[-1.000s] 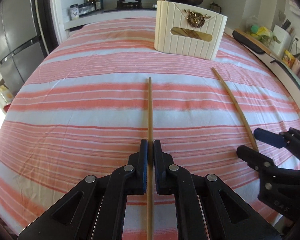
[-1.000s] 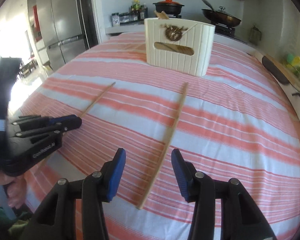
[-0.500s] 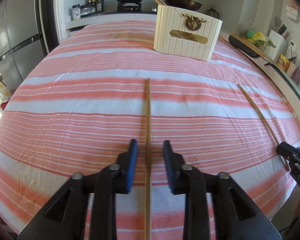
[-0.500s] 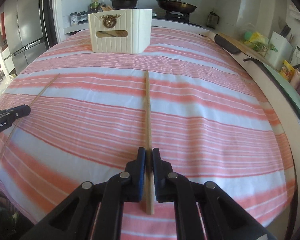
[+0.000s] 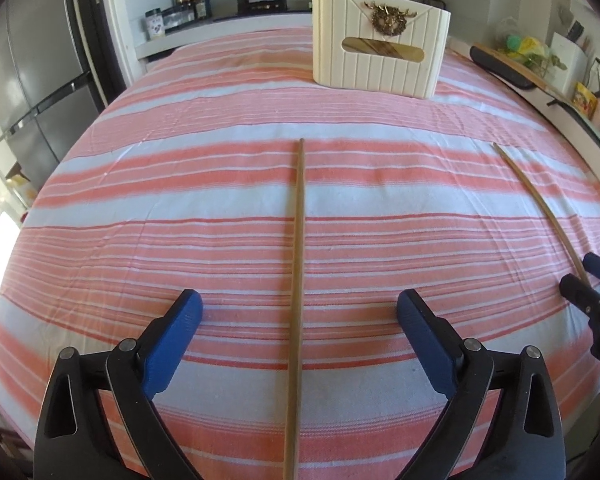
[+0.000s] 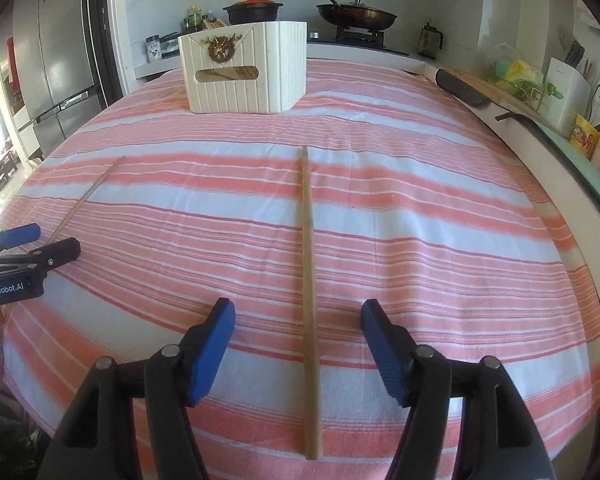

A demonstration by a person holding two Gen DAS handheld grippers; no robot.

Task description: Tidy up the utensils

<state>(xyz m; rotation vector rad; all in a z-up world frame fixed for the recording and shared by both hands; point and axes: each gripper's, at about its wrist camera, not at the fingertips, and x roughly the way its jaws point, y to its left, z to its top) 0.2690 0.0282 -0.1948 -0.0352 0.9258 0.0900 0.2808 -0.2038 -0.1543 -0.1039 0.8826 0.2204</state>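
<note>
On the striped cloth (image 5: 220,184), both tools (image 5: 298,312) (image 6: 298,322) gape around chopsticks (image 5: 298,264) (image 6: 309,248).

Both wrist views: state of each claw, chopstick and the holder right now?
Left claw: open, straddling a chopstick, not gripping.
Right claw: open, straddling a chopstick, not gripping.
Left chopstick: flat on the striped cloth, pointing toward the holder.
Right chopstick: flat on the cloth, free.
Chopstick holder: upright at the far end, chopsticks visible inside.
</note>
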